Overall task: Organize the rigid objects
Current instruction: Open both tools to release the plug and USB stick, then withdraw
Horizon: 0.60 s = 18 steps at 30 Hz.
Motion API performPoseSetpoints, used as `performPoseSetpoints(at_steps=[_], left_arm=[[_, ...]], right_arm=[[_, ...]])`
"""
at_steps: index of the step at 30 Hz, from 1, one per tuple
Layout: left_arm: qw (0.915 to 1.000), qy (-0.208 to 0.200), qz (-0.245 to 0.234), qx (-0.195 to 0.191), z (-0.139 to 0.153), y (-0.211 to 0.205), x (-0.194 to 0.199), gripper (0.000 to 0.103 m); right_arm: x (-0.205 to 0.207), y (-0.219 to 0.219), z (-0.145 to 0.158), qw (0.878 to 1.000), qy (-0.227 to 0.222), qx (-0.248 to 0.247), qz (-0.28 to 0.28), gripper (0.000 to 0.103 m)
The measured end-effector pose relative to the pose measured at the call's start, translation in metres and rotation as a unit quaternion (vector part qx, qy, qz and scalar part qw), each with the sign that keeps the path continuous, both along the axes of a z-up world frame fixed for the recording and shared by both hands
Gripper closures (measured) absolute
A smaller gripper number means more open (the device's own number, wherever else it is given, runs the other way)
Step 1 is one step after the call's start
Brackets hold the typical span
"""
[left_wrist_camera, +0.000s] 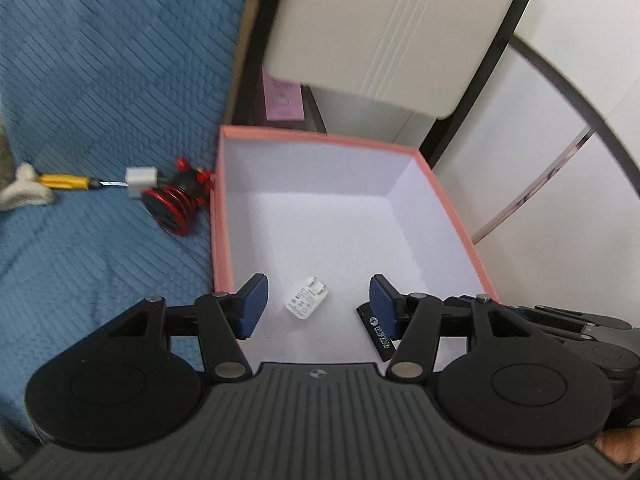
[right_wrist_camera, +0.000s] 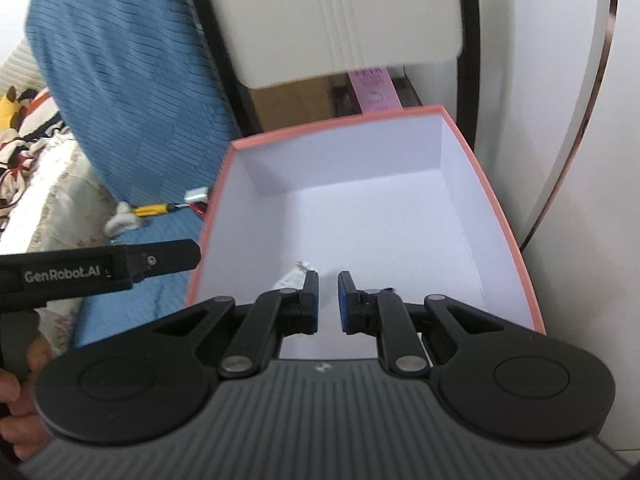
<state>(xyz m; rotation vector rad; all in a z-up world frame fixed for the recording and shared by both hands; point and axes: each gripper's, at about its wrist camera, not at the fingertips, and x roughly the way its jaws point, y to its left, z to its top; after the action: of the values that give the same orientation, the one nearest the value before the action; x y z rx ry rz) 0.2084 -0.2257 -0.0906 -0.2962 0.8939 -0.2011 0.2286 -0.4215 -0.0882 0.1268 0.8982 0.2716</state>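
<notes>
While your two grippers hover over it, the pink box [left_wrist_camera: 218,216] on the blue bedspread [left_wrist_camera: 100,80] shows a mostly bare white floor, with free room toward its far wall. A white charger [left_wrist_camera: 305,298] and a black card [left_wrist_camera: 380,332] lie at the near end. Outside the left rim lie a red-and-black toy [left_wrist_camera: 176,204], a second white plug [left_wrist_camera: 140,178] and a yellow screwdriver [left_wrist_camera: 66,181]. Your left gripper [left_wrist_camera: 316,306] stands released, fingers [left_wrist_camera: 253,304] wide, holding nothing. Your right gripper [right_wrist_camera: 328,300] is clenched and empty.

A blue quilted bedspread [left_wrist_camera: 100,80] covers the bed on the left; a white cushioned chair [left_wrist_camera: 396,28] stands far behind, patterned bedding [right_wrist_camera: 36,152] at far left.
</notes>
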Motion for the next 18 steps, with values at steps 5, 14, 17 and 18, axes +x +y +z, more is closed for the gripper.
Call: performPoseSetpoints(at_steps=[5, 14, 17, 18], left_arm=[[0.9995, -0.029, 0.011, -0.002, 0.029, 0.026, -0.028, 0.041], [0.9966, -0.075, 0.035, -0.006, 0.069, 0.070, -0.084, 0.041], [0.9960, -0.080, 0.039, -0.010, 0.074, 0.083, -0.103, 0.041], [0.9957, -0.081, 0.041, -0.013, 0.075, 0.088, -0.109, 0.041]], right_arm=[[-0.024, 0.018, 0.027, 1.000, -0.028, 0.004, 0.005, 0.088], [-0.070, 0.056, 0.064, 0.997, -0.074, -0.001, 0.026, 0.088], [-0.087, 0.068, 0.070, 0.996, -0.084, 0.002, 0.033, 0.088], [-0.092, 0.072, 0.072, 0.996, -0.085, 0.003, 0.034, 0.089]])
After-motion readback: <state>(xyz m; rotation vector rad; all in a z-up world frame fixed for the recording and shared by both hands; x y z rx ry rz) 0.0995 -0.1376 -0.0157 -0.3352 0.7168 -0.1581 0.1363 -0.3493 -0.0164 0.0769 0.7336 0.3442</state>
